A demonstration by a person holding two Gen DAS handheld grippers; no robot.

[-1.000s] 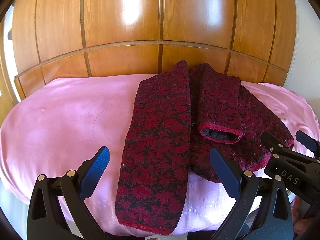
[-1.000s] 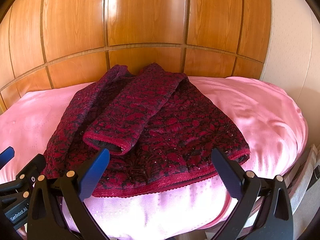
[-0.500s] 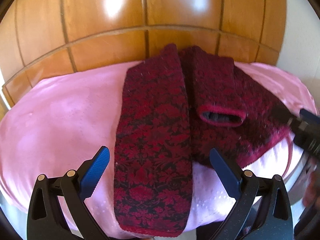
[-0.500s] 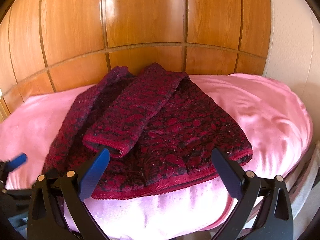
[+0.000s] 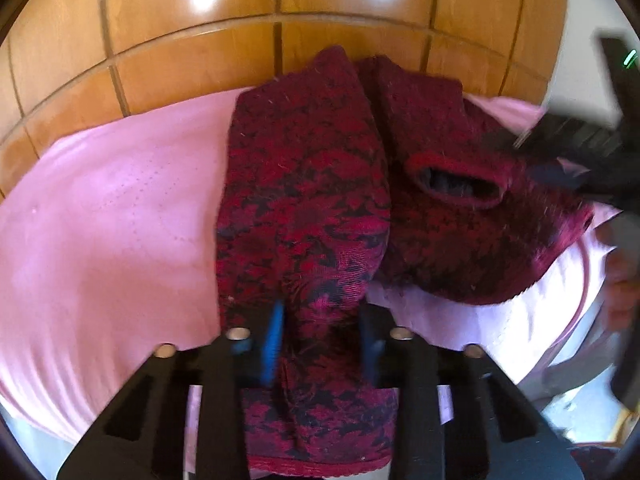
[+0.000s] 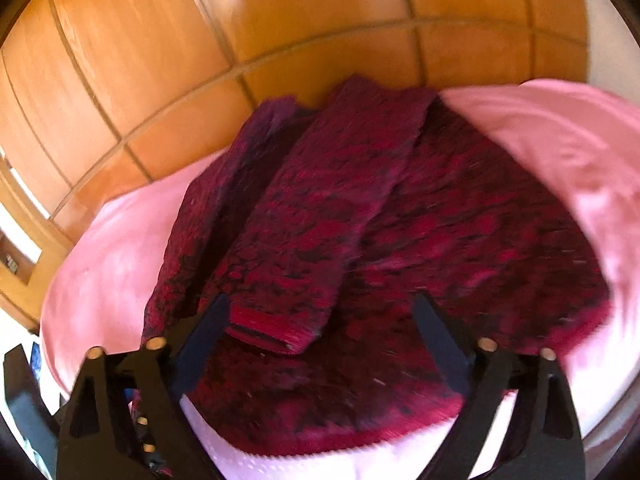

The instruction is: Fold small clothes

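My left gripper (image 5: 320, 324) has just closed, pinching a ridge of the dark red garment's (image 5: 304, 200) near strip, whose long axis runs from 6 toward 12 o'clock on the pink bedspread (image 5: 100, 220). My right gripper (image 6: 320, 320) has been narrowing, with the folded sleeve cuff (image 6: 272, 328) between its still-wide fingers.

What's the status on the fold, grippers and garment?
Left gripper just closed, jaws pinching the near strip of the red garment. Right gripper closing, not gripping yet. Nothing in the way.
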